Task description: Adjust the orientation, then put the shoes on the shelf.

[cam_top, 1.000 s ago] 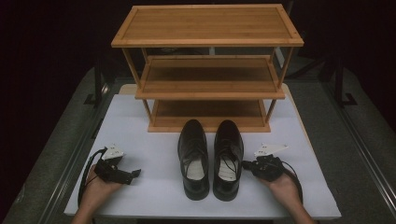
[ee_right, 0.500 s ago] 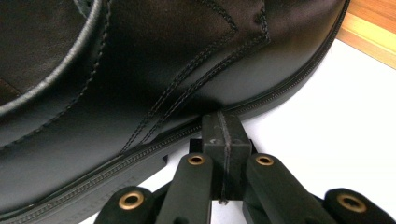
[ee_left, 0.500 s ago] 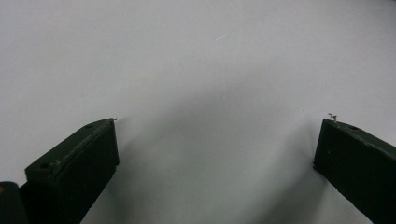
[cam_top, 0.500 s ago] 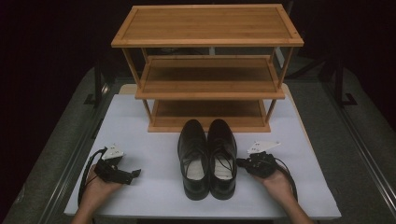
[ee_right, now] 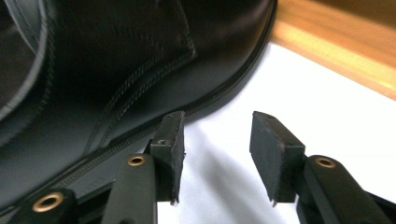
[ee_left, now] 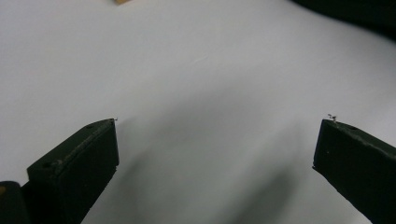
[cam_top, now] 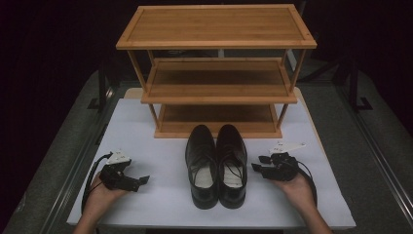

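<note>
Two black leather lace-up shoes stand side by side, touching, on the white table [cam_top: 160, 136], toes toward a wooden rack: the left shoe [cam_top: 202, 165] and the right shoe [cam_top: 231, 161]. My right gripper [cam_top: 258, 163] rests on the table just right of the right shoe. Its jaws have just been opening and nothing is between them. In the right gripper view my right gripper [ee_right: 217, 126] has white table in its gap and the right shoe's side [ee_right: 116, 70] just beyond its left jaw. My left gripper [cam_top: 139, 183] lies open on the table left of the shoes, above bare white table [ee_left: 210, 70].
A three-shelf bamboo rack [cam_top: 216, 92] stands behind the shoes, its bottom shelf [cam_top: 216, 119] just past their toes; its edge [ee_right: 336, 51] is in the right gripper view. Dark floor and metal rails flank the table.
The right shoe has slid left until it touches the left shoe. My right gripper followed it left and its jaws have parted. The left gripper stayed put.
</note>
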Demonstrator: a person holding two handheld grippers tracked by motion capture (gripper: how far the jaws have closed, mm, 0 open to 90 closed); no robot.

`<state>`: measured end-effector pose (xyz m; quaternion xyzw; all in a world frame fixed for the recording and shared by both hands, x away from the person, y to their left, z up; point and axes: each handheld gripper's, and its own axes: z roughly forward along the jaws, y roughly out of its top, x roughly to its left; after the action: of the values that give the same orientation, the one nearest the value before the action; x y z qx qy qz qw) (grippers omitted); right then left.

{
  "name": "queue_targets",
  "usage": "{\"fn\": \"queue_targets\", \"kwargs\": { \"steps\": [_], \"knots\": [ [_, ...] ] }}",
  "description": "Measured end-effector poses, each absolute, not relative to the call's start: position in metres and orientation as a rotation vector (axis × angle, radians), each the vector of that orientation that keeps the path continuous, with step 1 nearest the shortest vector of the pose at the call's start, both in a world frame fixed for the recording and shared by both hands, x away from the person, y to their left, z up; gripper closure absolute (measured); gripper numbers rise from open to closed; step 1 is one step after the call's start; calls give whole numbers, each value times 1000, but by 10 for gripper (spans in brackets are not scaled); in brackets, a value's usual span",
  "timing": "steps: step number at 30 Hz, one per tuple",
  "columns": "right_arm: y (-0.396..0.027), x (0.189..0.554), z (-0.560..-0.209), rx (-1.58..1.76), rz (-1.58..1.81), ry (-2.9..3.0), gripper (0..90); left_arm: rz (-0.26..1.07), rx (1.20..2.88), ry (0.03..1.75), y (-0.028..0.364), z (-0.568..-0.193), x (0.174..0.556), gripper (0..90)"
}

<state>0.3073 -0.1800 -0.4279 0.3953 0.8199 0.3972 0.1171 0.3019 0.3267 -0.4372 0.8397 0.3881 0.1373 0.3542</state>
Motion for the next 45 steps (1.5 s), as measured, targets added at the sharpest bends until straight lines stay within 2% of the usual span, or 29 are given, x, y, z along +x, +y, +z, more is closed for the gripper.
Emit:
{"fn": "queue_targets", "kwargs": {
  "steps": [1,3,4,15,17,23,28,30,35,40,45],
  "knots": [
    [-181,307,-426,1154,1168,2397,525,351,2163,995,324,-435,302,0],
    [-183,306,-420,1148,1173,2382,509,353,2154,964,319,-429,301,86],
    [-183,306,-418,1144,1179,2379,502,352,2156,955,316,-426,301,93],
    [-186,304,-387,1104,1264,2329,477,304,2152,847,278,-393,302,98],
    [-183,303,-382,1091,1273,2329,477,295,2145,816,271,-385,303,142],
    [-172,304,-369,1036,1321,2336,463,276,2144,738,242,-367,310,144],
    [-161,309,-360,1007,1358,2351,442,249,2142,681,220,-360,318,156],
    [-155,311,-359,985,1368,2365,433,245,2144,662,216,-359,320,209],
    [-143,317,-360,957,1381,2402,404,215,2162,625,194,-359,331,237],
    [-132,325,-360,941,1375,2426,397,199,2150,604,185,-357,338,308],
    [-128,326,-363,934,1377,2446,397,188,2146,607,181,-362,340,322]
  ]
}}
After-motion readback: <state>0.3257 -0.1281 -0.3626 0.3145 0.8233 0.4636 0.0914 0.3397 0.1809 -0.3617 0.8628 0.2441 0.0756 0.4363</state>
